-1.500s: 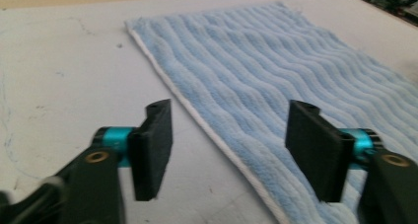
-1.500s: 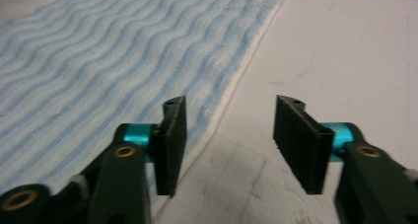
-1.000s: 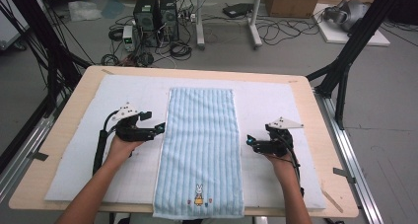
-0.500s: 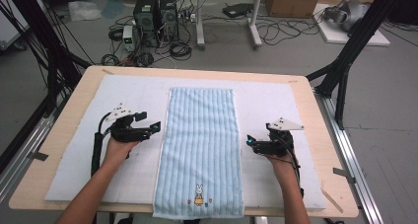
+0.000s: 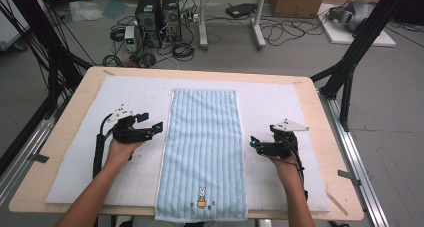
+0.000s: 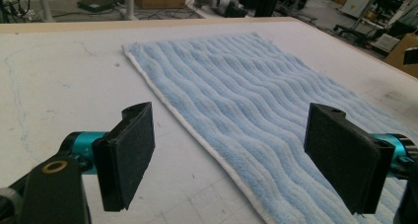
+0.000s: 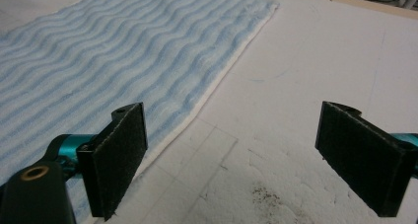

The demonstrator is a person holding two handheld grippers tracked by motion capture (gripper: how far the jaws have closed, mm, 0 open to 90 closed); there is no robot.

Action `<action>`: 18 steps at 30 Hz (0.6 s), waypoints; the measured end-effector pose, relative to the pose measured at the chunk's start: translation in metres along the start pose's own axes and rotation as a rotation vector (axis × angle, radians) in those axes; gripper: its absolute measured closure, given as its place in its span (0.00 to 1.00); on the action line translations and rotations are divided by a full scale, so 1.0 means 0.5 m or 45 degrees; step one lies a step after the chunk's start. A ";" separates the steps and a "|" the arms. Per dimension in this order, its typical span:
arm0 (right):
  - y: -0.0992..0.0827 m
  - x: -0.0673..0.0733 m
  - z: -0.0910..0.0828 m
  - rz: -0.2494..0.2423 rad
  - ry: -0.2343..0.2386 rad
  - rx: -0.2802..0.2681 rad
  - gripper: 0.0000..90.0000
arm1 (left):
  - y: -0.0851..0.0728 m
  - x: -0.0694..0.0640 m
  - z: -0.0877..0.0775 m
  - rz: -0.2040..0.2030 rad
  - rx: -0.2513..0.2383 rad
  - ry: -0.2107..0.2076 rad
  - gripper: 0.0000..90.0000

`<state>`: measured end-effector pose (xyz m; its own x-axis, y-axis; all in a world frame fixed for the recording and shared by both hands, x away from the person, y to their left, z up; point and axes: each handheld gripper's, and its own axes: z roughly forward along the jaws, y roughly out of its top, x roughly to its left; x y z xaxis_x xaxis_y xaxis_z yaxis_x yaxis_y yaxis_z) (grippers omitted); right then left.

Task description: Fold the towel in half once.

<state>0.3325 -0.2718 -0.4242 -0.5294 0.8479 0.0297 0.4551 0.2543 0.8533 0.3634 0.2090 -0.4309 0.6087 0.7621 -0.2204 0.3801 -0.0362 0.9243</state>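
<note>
Wooden tabletop with white mat, blue striped towel flat down its middle. Left hand-held gripper and right hand-held gripper flank its long edges, both wide open, empty. Best: straddle the hem, close fully, lift evenly. Gripper views show the white hem; the high view shows the rabbit embroidery.

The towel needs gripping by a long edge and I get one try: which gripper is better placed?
Probably the left gripper: its open jaws already straddle the towel edge. The right gripper, also open, sits beside its edge.
</note>
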 end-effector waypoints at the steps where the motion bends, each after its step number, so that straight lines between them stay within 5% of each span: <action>1: 0.000 0.000 0.000 -0.003 0.002 0.000 0.13 | 0.000 0.002 0.000 -0.001 0.004 0.002 0.22; 11: 0.001 0.002 -0.004 -0.007 0.002 -0.004 0.13 | 0.014 0.018 0.025 -0.049 0.064 0.058 0.23; 18: 0.001 -0.003 -0.007 0.020 0.010 -0.023 0.13 | 0.047 0.036 0.074 -0.066 0.140 0.104 0.28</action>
<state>0.3309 -0.2748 -0.4221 -0.5281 0.8479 0.0469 0.4504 0.2328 0.8619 0.4092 0.1980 -0.4245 0.5291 0.8148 -0.2370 0.4862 -0.0622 0.8716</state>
